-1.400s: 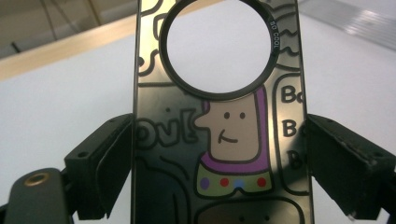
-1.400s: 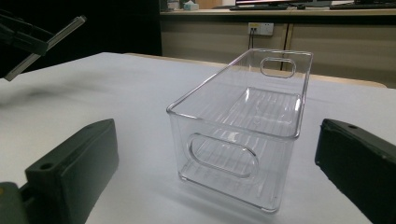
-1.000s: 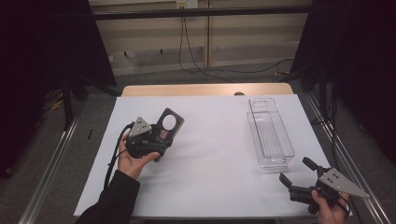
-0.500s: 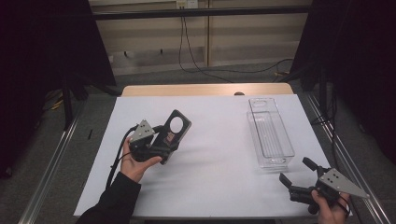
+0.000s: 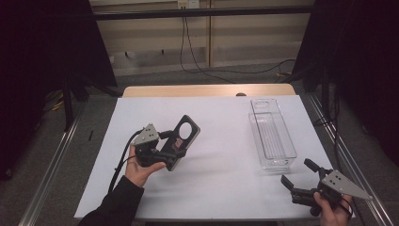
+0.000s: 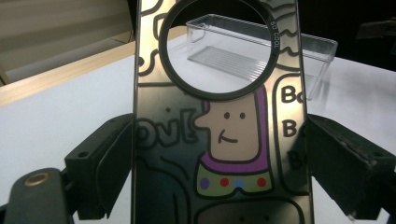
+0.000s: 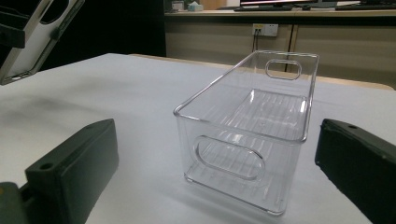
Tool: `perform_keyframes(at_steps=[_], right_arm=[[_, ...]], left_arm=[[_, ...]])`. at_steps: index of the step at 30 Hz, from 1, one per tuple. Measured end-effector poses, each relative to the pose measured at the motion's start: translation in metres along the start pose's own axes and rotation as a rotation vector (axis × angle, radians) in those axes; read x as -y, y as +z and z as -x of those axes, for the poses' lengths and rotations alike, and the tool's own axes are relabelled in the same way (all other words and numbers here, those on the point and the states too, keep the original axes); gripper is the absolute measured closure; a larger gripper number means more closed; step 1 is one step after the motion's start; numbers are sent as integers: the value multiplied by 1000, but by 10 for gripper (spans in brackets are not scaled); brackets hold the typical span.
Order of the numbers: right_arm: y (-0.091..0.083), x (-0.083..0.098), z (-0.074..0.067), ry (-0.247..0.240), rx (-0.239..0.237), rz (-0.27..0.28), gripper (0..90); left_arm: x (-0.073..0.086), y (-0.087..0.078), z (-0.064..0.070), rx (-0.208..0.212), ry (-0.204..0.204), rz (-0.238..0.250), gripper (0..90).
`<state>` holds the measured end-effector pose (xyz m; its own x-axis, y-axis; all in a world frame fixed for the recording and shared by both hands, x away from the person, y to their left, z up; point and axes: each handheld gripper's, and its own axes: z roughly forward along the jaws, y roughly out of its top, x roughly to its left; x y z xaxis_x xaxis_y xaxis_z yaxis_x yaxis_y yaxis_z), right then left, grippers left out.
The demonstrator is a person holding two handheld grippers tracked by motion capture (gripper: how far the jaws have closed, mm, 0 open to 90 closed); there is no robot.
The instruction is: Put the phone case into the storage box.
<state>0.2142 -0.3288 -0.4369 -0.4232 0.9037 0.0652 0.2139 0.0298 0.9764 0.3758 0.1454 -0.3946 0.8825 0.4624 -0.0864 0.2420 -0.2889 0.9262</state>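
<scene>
clear plastic forms the bin (image 5: pixel 272 140), which is stood on the white sheet covering the desk (image 5: pixel 226 183), toward its right side. a phone case (image 6: pixel 219 135) with a cartoon figure and a round camera opening is pinched by its two long edges in the left gripper (image 5: pixel 176 146), raised off the desk and tilted, well apart from the bin. in the left gripper view the bin is seen through the case's round opening. the right gripper (image 5: pixel 297 178) is held low near the desk's front right corner, its jaws spread with nothing between them, pointed at the near end of the bin (image 7: pixel 247 135).
</scene>
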Motion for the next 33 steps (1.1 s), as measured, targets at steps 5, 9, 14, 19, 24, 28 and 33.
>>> perform_keyframes(at_steps=[5,9,14,19,24,28,33], right_arm=[[0,-1,-1,5,-11,2,0],[1,-3,-3,2,-24,9,0],[3,-6,-7,-10,-55,19,0],[3,-10,-9,-15,-81,30,0],[7,-15,-15,-34,-151,25,0],[12,-17,-20,-38,-181,17,0],[19,-25,-27,-48,-205,6,15]], left_arm=[[0,2,5,46,4,17,123],[-1,3,9,69,13,22,123],[-1,6,14,108,16,22,123],[-3,8,20,150,30,28,123],[-6,11,27,180,45,23,123],[-7,13,31,206,53,17,123],[-8,12,35,214,65,6,122]])
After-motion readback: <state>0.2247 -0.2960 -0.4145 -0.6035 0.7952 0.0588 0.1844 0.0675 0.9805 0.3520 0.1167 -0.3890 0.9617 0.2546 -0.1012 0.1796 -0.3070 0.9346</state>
